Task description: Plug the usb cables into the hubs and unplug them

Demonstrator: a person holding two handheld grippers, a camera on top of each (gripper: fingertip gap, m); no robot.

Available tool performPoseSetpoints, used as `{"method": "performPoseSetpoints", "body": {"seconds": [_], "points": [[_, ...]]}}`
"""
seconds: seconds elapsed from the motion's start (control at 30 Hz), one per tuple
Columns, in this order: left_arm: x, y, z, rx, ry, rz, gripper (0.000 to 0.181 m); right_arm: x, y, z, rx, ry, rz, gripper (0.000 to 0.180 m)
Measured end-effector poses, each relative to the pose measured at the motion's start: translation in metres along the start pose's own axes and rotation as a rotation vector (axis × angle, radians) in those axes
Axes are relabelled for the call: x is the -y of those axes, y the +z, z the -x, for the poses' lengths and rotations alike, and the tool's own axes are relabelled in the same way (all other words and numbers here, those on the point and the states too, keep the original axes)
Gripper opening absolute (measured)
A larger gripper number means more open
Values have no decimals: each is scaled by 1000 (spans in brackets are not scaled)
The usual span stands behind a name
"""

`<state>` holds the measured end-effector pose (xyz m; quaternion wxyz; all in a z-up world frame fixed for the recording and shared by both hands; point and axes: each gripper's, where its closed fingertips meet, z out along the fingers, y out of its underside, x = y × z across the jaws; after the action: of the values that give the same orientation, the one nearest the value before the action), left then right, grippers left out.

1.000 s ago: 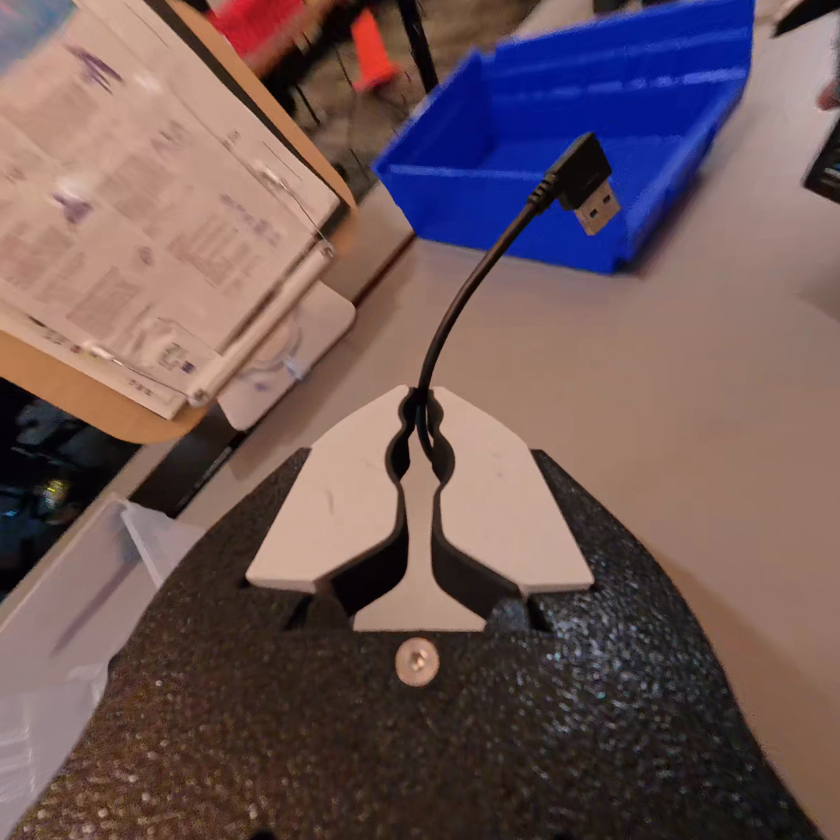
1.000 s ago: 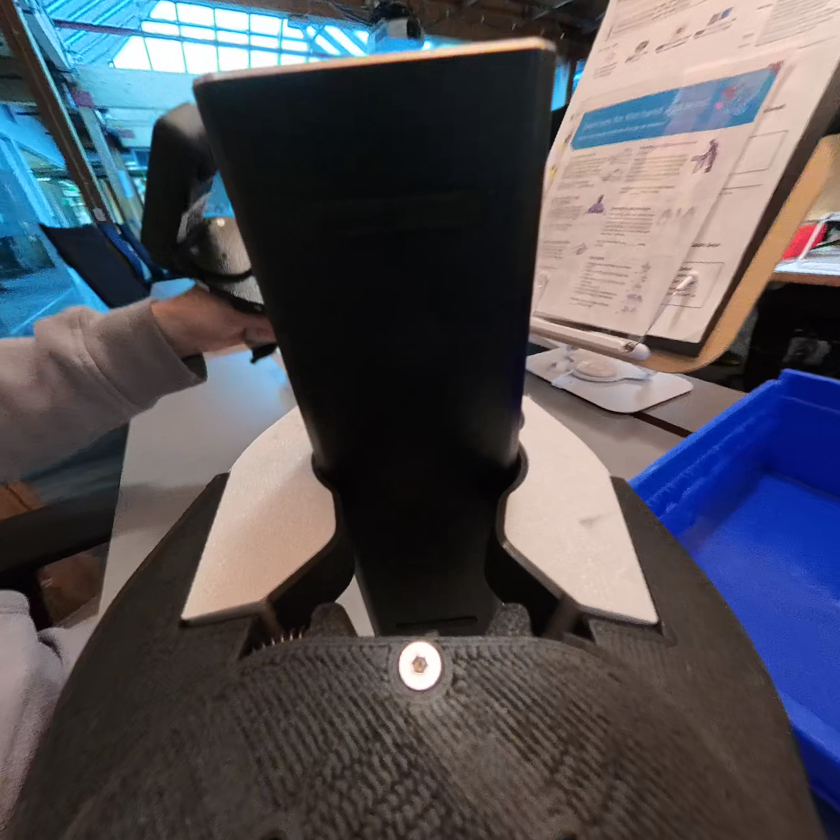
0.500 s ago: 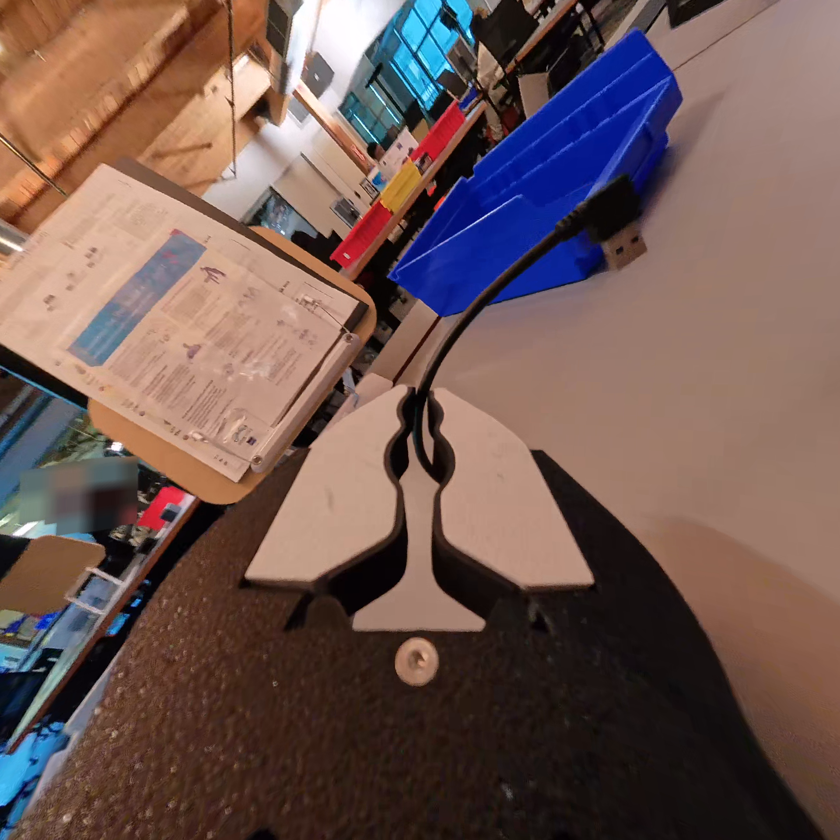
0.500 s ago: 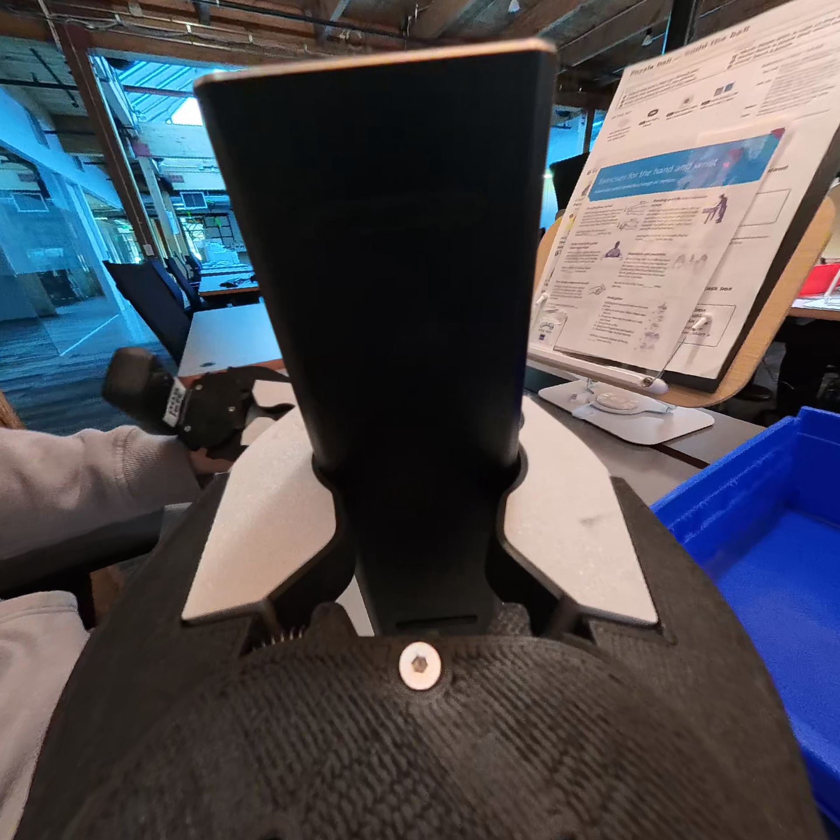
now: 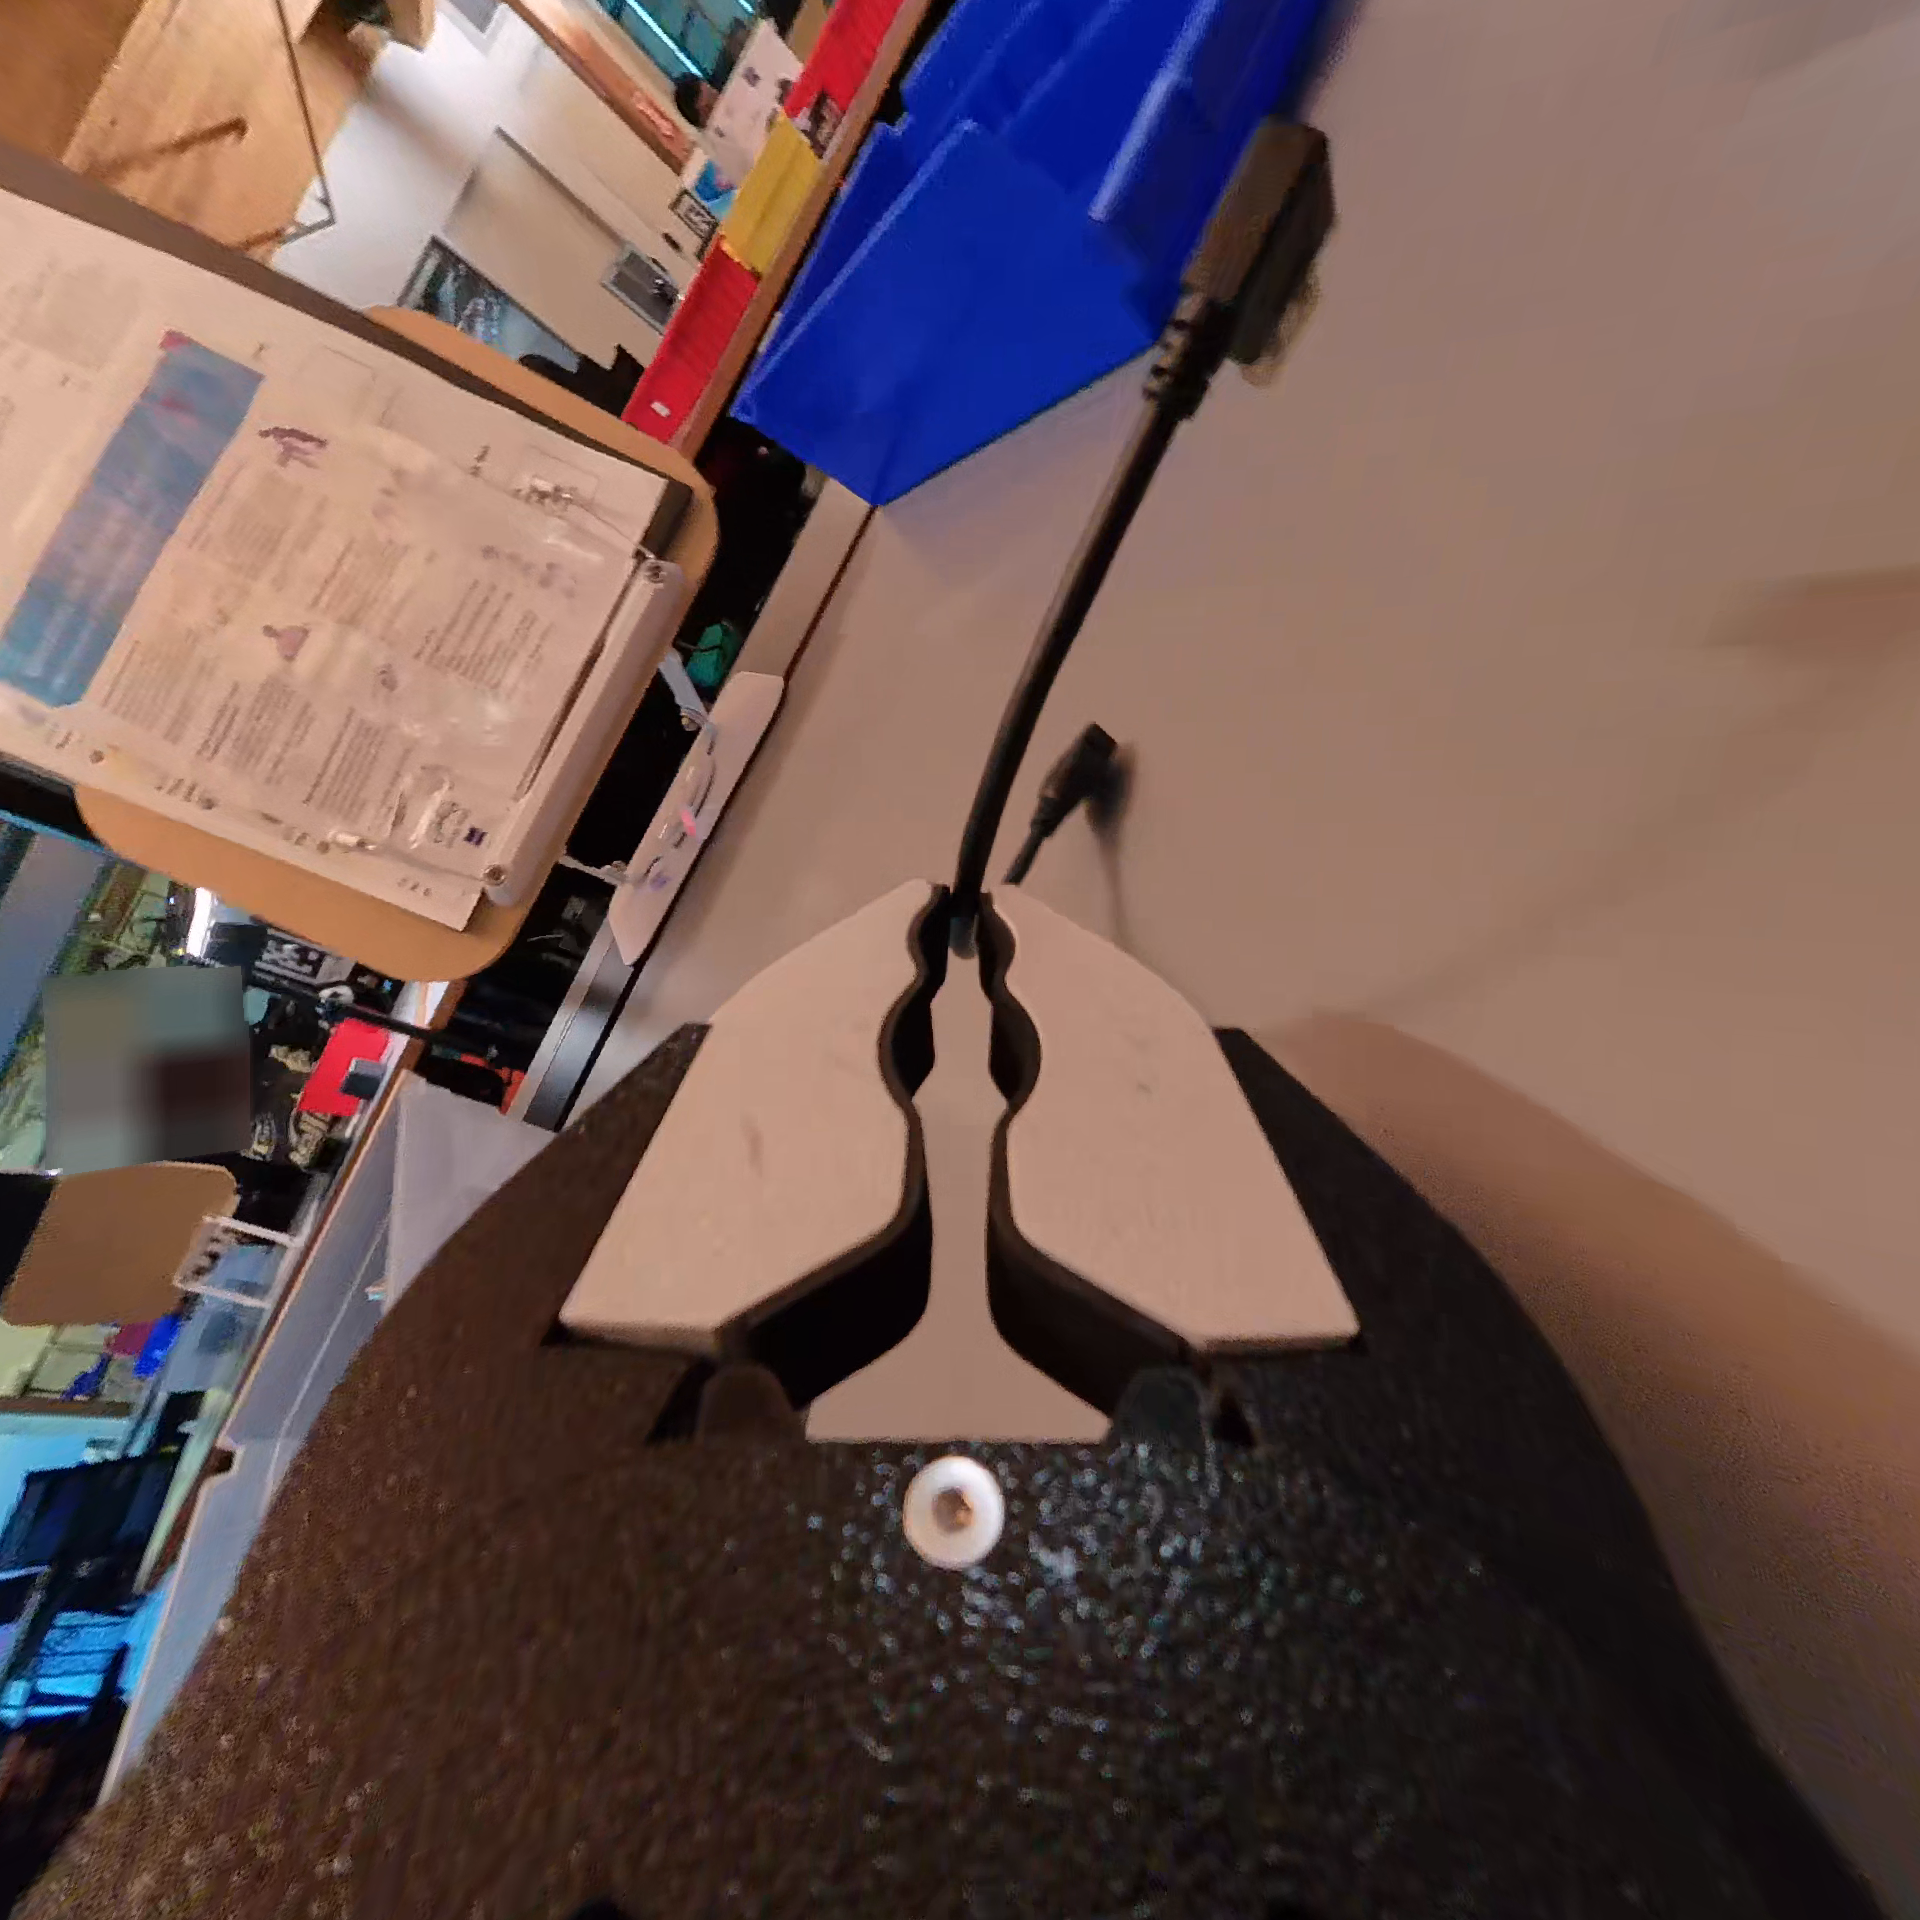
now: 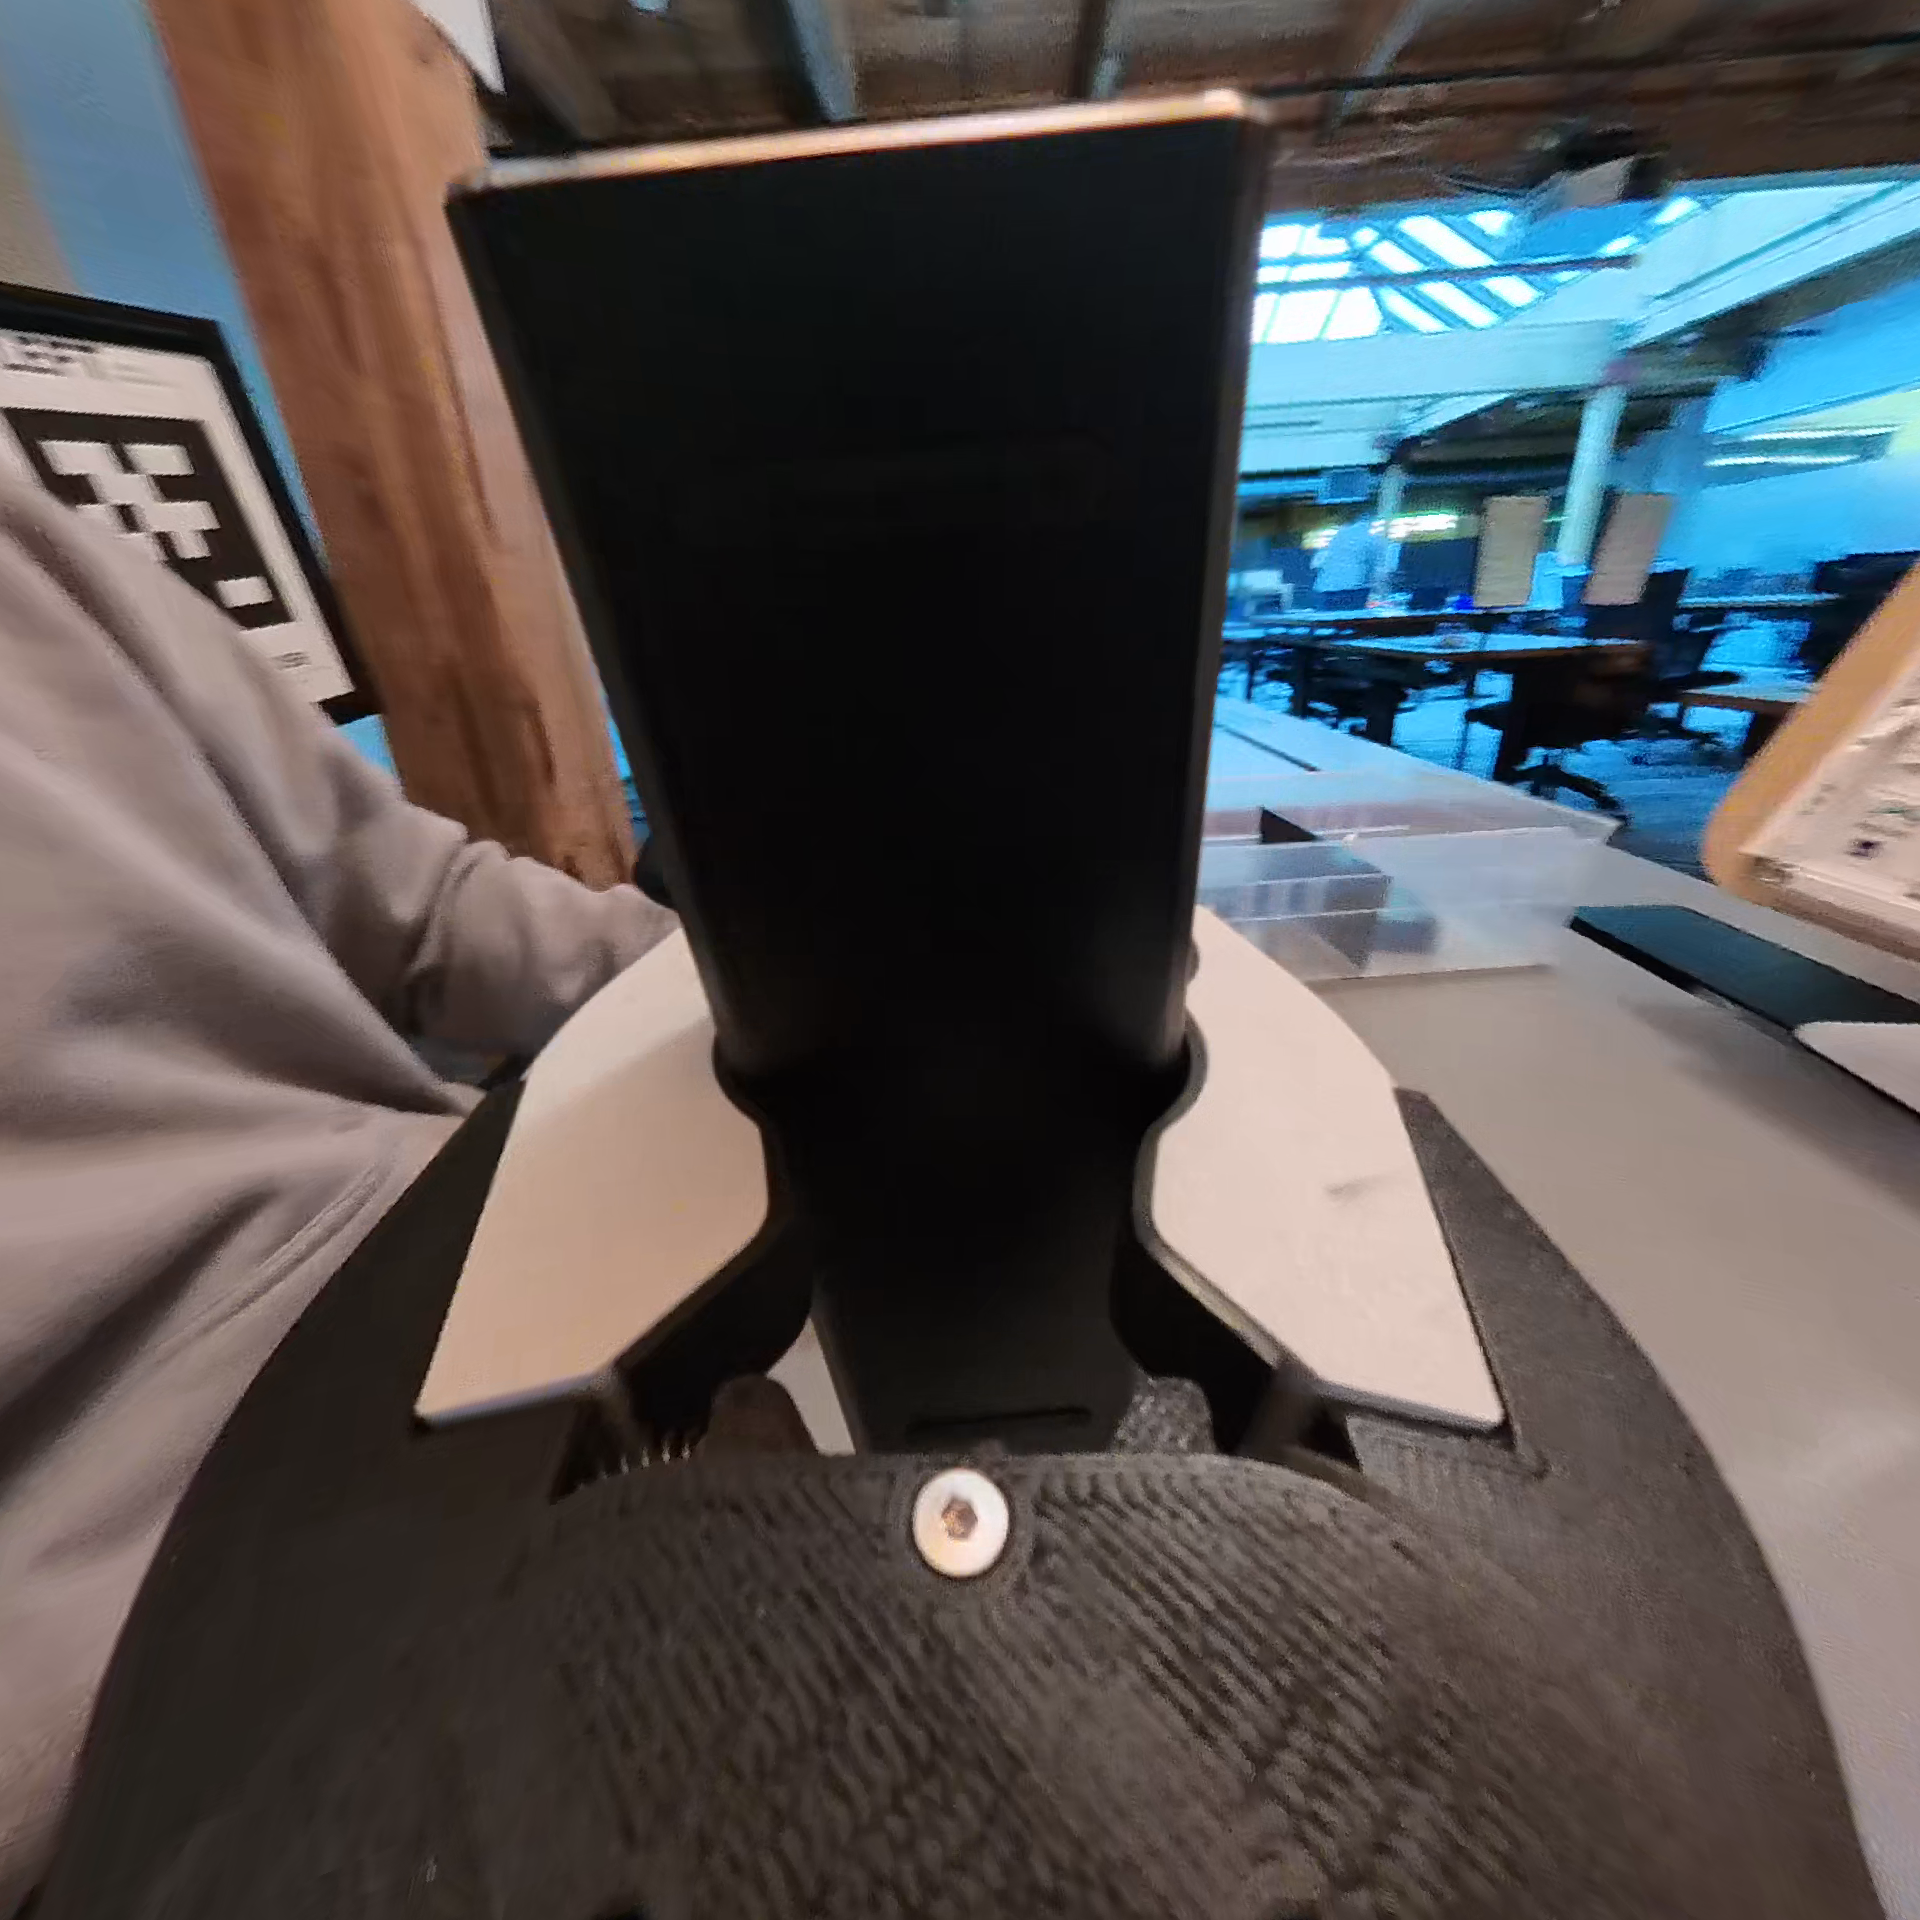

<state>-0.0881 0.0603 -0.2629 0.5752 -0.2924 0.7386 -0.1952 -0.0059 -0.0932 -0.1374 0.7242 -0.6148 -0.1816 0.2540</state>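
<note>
My left gripper [image 5: 961, 920] is shut on a thin black USB cable [image 5: 1081, 582], pinched right at the fingertips. The cable curves up to its angled plug [image 5: 1262, 234], which hangs in the air in front of the blue bin [image 5: 966, 312]. Another small black connector [image 5: 1081, 774] shows just beyond the fingertips, blurred. My right gripper [image 6: 956, 1039] is shut on a flat black hub [image 6: 873, 623], which stands upright between the fingers and fills the middle of the right wrist view. The hub's ports are not visible.
A document stand with printed sheets [image 5: 312, 644] stands at the table's left edge and also shows in the right wrist view [image 6: 1829, 810]. A person's grey sleeve [image 6: 208, 935] is at the left. A clear plastic box [image 6: 1382, 883], a wooden post [image 6: 395, 468] and the grey table [image 5: 1558, 831] are around.
The left gripper has rolled and tilted, so the plug now points up the frame and the cable sits nearer the fingertips. The right gripper has swung left with the hub; the blue bin has left its view.
</note>
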Motion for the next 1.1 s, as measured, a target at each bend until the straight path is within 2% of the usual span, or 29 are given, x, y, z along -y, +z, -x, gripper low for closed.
{"method": "performPoseSetpoints", "body": {"seconds": [0.27, 0.33, 0.5, 0.67, 0.87, 1.0, 1.1], "points": [[-9, 24, -45, -234, 172, 65, 5, -8, -10, 24, 203, 77, -28, 74], [-12, 26, -51, -319, 175, 75, 6, -8, -11, 26, 232, 100, -42, 74], [-17, 31, -53, -411, 189, 70, 12, -9, -15, 25, 250, 122, -56, 74], [-12, 29, -55, -457, 43, 29, 19, -24, -13, 8, 124, 93, 36, 74], [29, 13, -76, -565, -193, -80, 24, -28, -7, 3, 65, 39, 89, 74], [30, 14, -76, -528, -221, 68, 33, -35, -9, 0, 39, 31, 124, 74], [60, 12, -90, -596, -474, 150, 36, -37, -11, -4, 24, 33, 124, 74]]}}
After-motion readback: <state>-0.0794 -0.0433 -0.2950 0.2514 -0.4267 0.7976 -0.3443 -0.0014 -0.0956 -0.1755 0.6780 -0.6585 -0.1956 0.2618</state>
